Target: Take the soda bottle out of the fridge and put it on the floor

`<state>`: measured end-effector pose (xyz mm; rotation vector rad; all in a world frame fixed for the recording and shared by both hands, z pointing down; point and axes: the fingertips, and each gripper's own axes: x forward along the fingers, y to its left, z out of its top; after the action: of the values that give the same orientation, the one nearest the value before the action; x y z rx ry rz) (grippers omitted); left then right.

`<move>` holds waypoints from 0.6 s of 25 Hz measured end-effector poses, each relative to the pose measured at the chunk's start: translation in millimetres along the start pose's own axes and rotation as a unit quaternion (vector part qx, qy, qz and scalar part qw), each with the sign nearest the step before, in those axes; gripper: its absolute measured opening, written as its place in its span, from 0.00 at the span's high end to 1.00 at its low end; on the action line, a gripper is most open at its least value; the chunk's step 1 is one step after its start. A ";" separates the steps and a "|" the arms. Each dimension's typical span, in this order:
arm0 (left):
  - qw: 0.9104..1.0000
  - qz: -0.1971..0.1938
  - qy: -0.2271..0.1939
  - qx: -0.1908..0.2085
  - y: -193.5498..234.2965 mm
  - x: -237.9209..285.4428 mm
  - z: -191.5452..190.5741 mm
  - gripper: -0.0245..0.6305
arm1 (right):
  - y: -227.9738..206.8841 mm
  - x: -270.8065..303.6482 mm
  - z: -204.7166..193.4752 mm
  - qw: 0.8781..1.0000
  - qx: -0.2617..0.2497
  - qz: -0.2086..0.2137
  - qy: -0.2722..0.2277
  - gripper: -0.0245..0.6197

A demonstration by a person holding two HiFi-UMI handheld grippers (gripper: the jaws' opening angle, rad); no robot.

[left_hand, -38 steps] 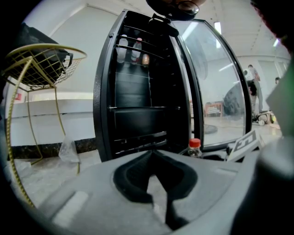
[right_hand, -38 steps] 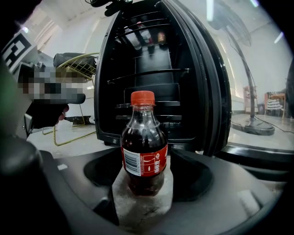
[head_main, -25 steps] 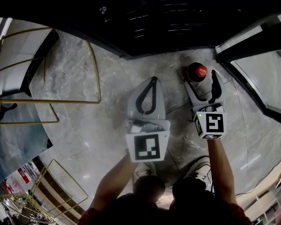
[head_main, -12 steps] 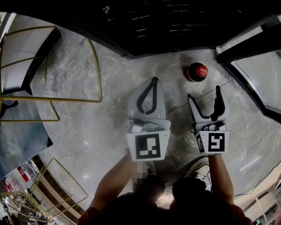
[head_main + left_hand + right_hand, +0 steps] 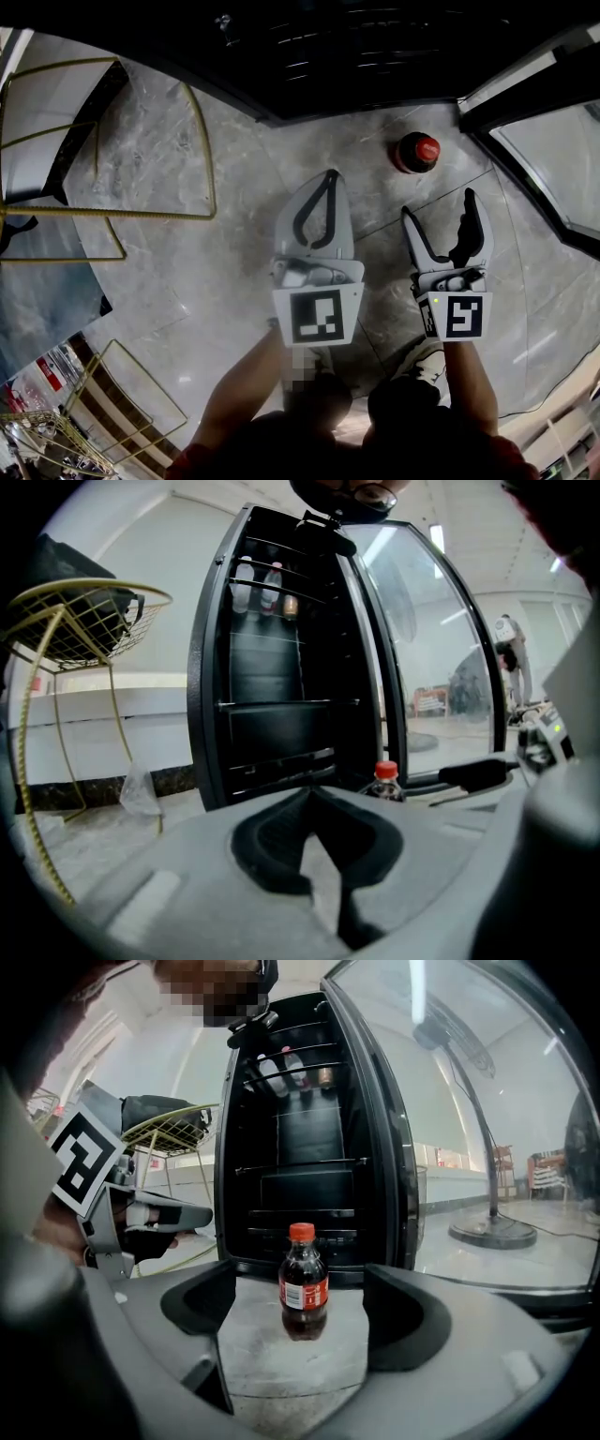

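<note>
soda bottle (image 5: 417,152) stands upright on the grey marble floor (image 5: 187,272), just in front of the open fridge (image 5: 356,47) and clear of both grippers; a second ago the right gripper (image 5: 437,208) had its jaws either side of the bottle, and since then it has drawn back toward the person, so a bare strip of floor now lies between its tips and the red cap; its jaws are spread wide with nothing in them, and the right gripper view shows the bottle standing free beyond them, not tilted; the left gripper (image 5: 328,178) has hardly moved, its jaws closed together on nothing, hovering over the floor to the left of the bottle; the glass door (image 5: 553,159) is swung open on the right; judging from this, the bottle has been released and is stable, so the task looks finished, bar pulling the grippers away.
</note>
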<state>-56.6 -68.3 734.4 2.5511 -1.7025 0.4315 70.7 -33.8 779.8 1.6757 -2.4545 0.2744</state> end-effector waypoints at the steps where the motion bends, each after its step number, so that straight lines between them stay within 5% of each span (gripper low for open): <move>1: 1.000 0.000 -0.001 0.000 -0.2 -0.4 0.0 0.96 | -0.8 0.0 2.3 1.000 0.001 -0.001 -0.003 0.33; 15: 1.000 -0.002 0.003 0.003 -2.8 -1.9 -2.4 0.96 | 0.4 -0.8 12.4 1.000 -0.010 0.010 -0.007 0.34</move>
<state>-55.1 -65.0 736.6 2.5544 -1.6960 0.4456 70.2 -35.9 767.6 1.6525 -2.4772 0.2412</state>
